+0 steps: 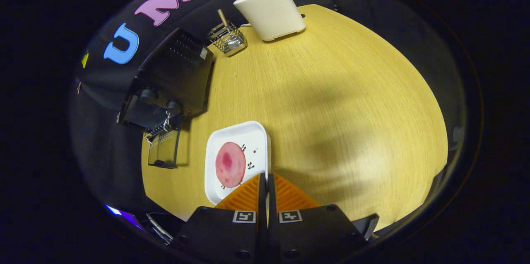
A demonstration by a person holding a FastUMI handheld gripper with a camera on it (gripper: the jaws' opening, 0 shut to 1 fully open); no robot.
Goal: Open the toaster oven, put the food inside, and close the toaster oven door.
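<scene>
A white square plate (248, 135) with small cherry prints lies on the wooden table, and a round pink slice of food (230, 164) rests on it. My gripper (267, 177) is shut on the plate's right rim, whose thin white edge runs in between the two fingers. Left of the plate, beyond the fingers, stands the black toaster oven (176, 69). Its glass door (163, 153) hangs folded down and open toward the table's edge.
A wire basket (228, 39) holding a wooden-handled utensil stands at the back of the table (331, 102) beside the oven. A cream-white rounded appliance (271, 13) stands just right of the basket. Bare wood stretches to the right of the plate.
</scene>
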